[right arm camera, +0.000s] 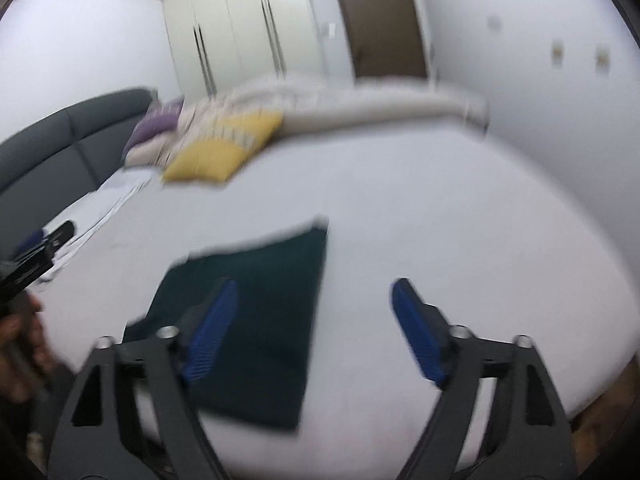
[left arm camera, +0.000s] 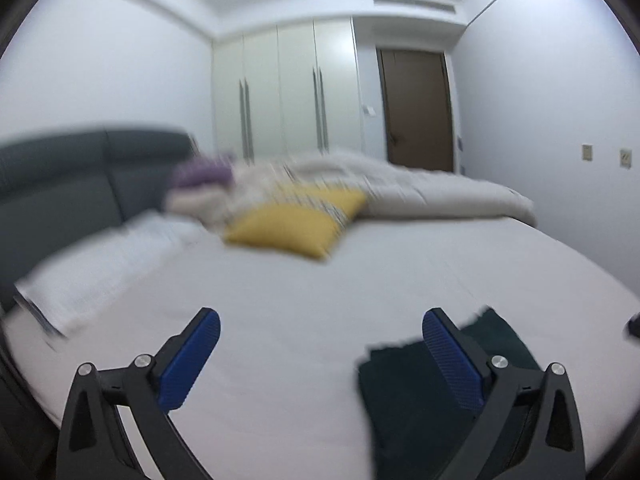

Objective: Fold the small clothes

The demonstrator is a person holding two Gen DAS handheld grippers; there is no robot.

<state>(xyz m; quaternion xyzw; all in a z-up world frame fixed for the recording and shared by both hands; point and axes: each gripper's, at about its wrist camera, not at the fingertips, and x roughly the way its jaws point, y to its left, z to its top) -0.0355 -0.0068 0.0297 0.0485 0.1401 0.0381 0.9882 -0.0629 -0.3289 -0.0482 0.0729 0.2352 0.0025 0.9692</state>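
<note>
A dark green folded garment lies flat on the white bed sheet. In the left wrist view it shows at the lower right, behind the right finger. My left gripper is open and empty above the sheet, left of the garment. My right gripper is open and empty, held over the garment's right edge, its left finger above the cloth. The left gripper also shows in the right wrist view at the far left. Both views are blurred by motion.
A yellow pillow, a purple pillow and a rumpled beige duvet lie at the far side of the bed. A grey headboard runs along the left. White wardrobes and a brown door stand behind.
</note>
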